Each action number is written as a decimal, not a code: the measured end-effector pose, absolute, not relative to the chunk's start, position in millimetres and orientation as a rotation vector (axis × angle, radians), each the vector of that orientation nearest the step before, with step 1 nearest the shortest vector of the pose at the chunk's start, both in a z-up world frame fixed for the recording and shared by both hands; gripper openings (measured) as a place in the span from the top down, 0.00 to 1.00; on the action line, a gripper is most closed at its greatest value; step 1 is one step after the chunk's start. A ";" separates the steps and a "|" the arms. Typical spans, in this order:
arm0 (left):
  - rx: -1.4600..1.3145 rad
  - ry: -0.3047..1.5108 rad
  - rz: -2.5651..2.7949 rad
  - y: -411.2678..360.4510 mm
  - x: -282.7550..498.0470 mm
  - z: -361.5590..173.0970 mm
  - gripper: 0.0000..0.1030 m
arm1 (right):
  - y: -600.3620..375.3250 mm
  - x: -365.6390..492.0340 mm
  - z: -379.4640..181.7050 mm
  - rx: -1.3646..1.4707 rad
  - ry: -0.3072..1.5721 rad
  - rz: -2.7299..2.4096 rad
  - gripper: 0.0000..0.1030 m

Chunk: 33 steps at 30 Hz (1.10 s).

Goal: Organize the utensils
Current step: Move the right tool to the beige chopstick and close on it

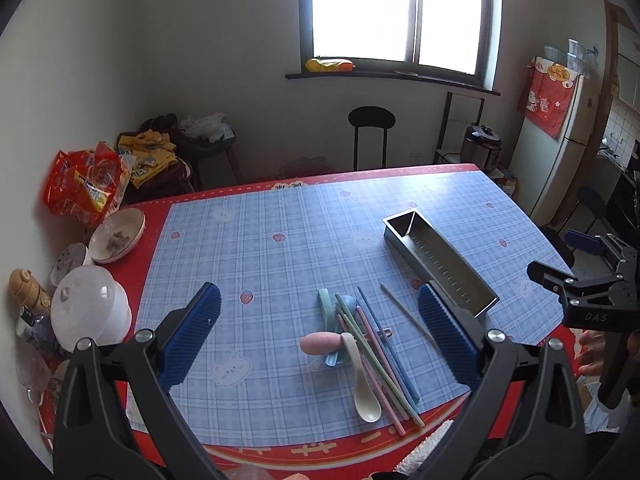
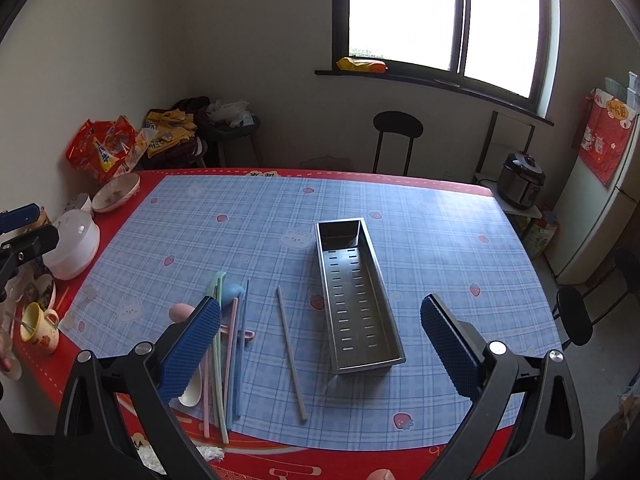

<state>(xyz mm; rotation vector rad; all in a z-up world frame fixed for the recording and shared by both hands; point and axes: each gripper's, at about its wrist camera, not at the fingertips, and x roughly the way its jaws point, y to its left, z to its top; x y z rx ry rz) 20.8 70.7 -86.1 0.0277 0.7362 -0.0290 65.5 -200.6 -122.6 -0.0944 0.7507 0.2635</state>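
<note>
- Nothing put away yet, by the look of it. Whole job left to do.
- Closest in the left view: left gripper point(image 1: 316, 336), jaws wide apart, holding nothing, up above the tabletop point(image 1: 264, 248).
- Same in the right view: right gripper point(image 2: 320, 344), jaws wide apart, empty, also up in the air.
- Just past the left gripper: a messy heap of things to sort, near the front edge of the tabletop.
- In that heap: a white spoon point(image 1: 362, 380) lying on top, a pink spoon point(image 1: 318, 343) touching it, a blue spoon point(image 2: 232, 292) half hidden under the sticks, and a green spoon point(image 1: 326, 306) at the far end.
- Across them, a bunch of chopsticks point(image 1: 380, 360) in pink, green and blue, all crossed and touching.
- Off to one side, one tan chopstick point(image 2: 291, 356) alone, lying between the heap and the tray.
- A little farther: a long metal tray point(image 2: 354, 292) with slots in its bottom. Nothing inside it at all.
- Tray near the heap but not touching it.
- At the far left edge: bowls point(image 1: 116, 234), a white lid point(image 1: 90, 310) and a yellow cup point(image 2: 38, 326). Probably not part of the job.
- Left to do, most likely: every spoon and every stick picked up and laid in the tray.
- Hard part, at a guess: pulling one thin stick out of the pile without dragging the rest.
</note>
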 end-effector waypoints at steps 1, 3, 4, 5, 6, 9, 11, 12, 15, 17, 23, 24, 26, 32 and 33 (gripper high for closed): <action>0.021 0.745 -0.025 74.4 22.1 -93.9 0.05 | -195.0 67.6 -132.8 -0.095 0.765 0.280 0.05; 0.033 0.744 -0.002 79.8 22.0 -109.3 0.05 | -186.2 69.8 -152.7 -0.103 0.777 0.304 0.05; 0.040 0.745 0.001 81.2 22.3 -116.9 0.05 | -182.1 70.0 -161.8 -0.112 0.771 0.296 0.05; 0.042 0.750 -0.002 82.4 23.1 -125.1 0.05 | -179.1 71.2 -172.2 -0.118 0.774 0.292 0.05; 0.036 0.759 -0.011 84.0 24.1 -134.5 0.05 | -177.7 73.9 -181.9 -0.117 0.788 0.299 0.05; 0.013 0.805 -0.023 87.3 29.1 -165.0 0.05 | -177.9 82.6 -212.0 -0.059 0.865 0.342 0.05; 0.012 0.821 -0.012 87.3 30.1 -183.9 0.05 | -175.7 85.9 -229.0 -0.034 0.920 0.374 0.05; 0.007 0.831 -0.009 87.4 29.8 -192.8 0.05 | -174.1 85.7 -235.2 -0.035 0.936 0.390 0.05; -0.033 0.889 -0.009 86.9 32.4 -216.3 0.05 | -169.3 80.9 -249.4 -0.043 0.967 0.441 0.05; -0.044 0.908 0.010 84.9 31.2 -227.0 0.05 | -168.0 78.8 -254.4 -0.037 0.991 0.472 0.05; -0.108 0.912 0.039 75.9 26.2 -237.2 0.05 | -168.8 79.4 -256.0 -0.036 1.011 0.585 0.05; -0.105 0.926 0.050 72.9 26.8 -238.7 0.05 | -168.5 79.9 -254.2 -0.052 1.006 0.605 0.05; -0.103 0.947 0.072 68.0 26.7 -240.9 0.05 | -167.5 81.0 -249.8 -0.083 0.983 0.658 0.06; -0.134 1.052 0.183 65.2 26.7 -253.2 0.05 | -166.2 88.6 -258.1 -0.118 1.001 0.780 0.06; -0.128 1.063 0.210 65.8 25.7 -255.6 0.05 | -164.5 89.3 -261.3 -0.123 1.014 0.789 0.06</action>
